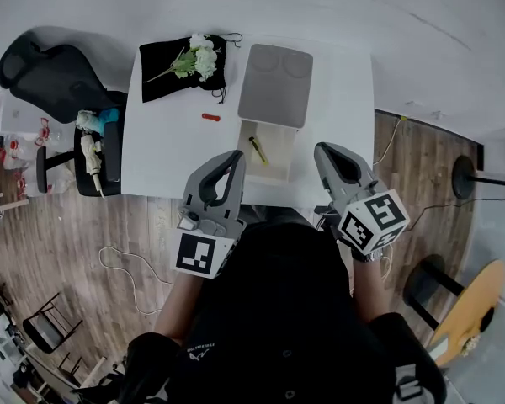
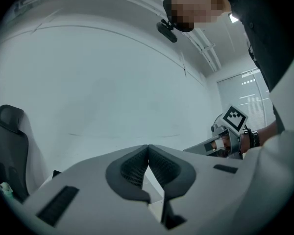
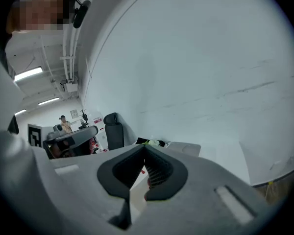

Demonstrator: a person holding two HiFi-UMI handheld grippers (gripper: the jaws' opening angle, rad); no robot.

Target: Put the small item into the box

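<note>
Jaws on L gripper (image 1: 234, 156) & R gripper (image 1: 323, 150) both closed tip-to-tip, holding nothing.

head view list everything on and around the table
table: one, white, centre
box: one, cream, open, near side of the table
lid: one, grey, just beyond the box
slim item: one, yellow and black, inside the box
small red item: one, red, on the table left of the box
cloth: one, black, far left corner of the table
flowers: one bunch, white and green, on the cloth
office chair: one, black, left of the table
left hand-held gripper: one, grey, shut, empty, near table edge
right hand-held gripper: one, grey, shut, empty, right of the box
</note>
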